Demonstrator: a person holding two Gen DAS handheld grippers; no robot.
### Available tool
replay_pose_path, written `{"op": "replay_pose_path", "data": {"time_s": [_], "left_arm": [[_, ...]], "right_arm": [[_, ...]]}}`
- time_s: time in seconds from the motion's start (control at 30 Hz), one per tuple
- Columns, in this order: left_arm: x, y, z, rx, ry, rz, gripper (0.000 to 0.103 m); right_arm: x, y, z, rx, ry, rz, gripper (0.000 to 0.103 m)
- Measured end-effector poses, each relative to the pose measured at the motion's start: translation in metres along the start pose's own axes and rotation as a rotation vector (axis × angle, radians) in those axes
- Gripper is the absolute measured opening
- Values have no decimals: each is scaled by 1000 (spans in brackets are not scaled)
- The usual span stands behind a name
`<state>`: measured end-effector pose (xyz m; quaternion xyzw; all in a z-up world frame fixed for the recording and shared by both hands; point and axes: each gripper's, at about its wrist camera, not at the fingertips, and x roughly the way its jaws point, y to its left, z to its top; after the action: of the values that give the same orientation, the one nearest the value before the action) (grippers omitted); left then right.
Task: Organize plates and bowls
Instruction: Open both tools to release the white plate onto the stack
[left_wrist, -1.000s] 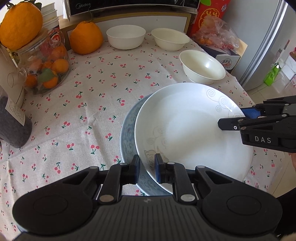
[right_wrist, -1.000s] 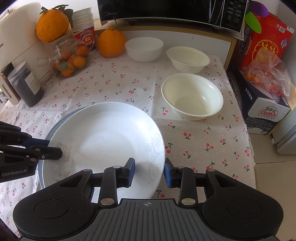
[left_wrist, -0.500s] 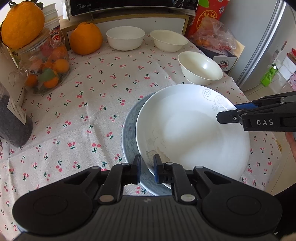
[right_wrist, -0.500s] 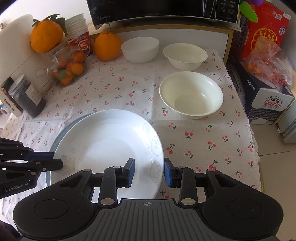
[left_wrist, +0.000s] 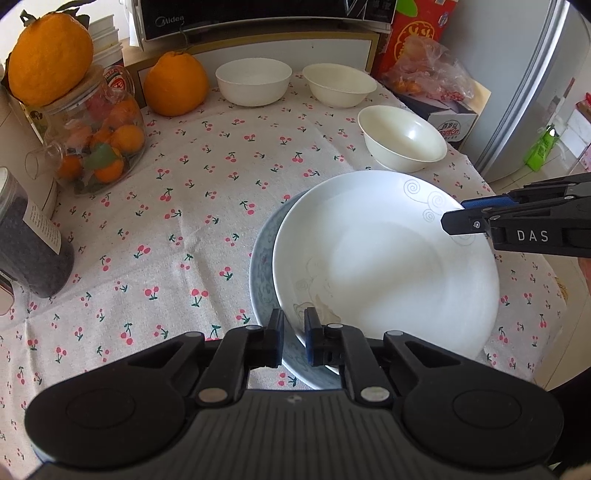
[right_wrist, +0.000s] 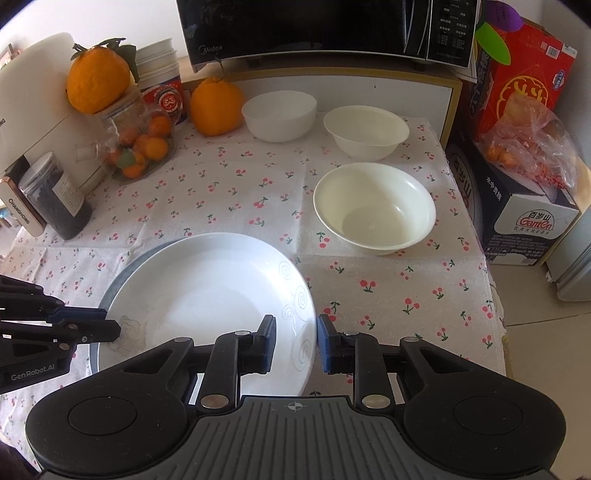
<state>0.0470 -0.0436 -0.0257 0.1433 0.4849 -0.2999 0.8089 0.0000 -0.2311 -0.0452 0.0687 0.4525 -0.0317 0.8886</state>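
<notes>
A white plate (left_wrist: 384, 258) with grey swirls lies on a blue-grey plate (left_wrist: 264, 266), offset to the right; both also show in the right wrist view, the white plate (right_wrist: 207, 295) over the blue-grey plate (right_wrist: 122, 273). My left gripper (left_wrist: 294, 341) is narrowly open astride the near rims of both plates. My right gripper (right_wrist: 293, 341) is open astride the white plate's right rim. Three white bowls stand behind: a near one (right_wrist: 373, 206), a far right one (right_wrist: 365, 129) and a far left one (right_wrist: 279, 114).
A jar of small oranges (left_wrist: 96, 140) topped by a big orange, a second big orange (left_wrist: 175, 85), a dark jar (left_wrist: 26, 236) and a microwave (right_wrist: 325, 29) line the back and left. Boxes and a bag of fruit (right_wrist: 528, 147) stand right of the table edge.
Both grippers have drawn back and up a little from the plates. The right gripper's jaws stay wide. The white plate rests on the blue-grey one.
</notes>
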Motion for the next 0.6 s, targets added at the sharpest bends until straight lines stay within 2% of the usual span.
{"op": "replay_pose_path", "data": {"time_s": [0.27,0.4,0.6], "left_arm": [[-4,2,-1,35,-20,56,8],[-5,6,-2,17,-16,32,8],[-5,9,-2,1,-7,9,12]], "right_arm": [[9,11,-2,-31,28,5,24],[10,17,-3,-56,21,-20,24],[8,9,0,-7,23,17,26]]}}
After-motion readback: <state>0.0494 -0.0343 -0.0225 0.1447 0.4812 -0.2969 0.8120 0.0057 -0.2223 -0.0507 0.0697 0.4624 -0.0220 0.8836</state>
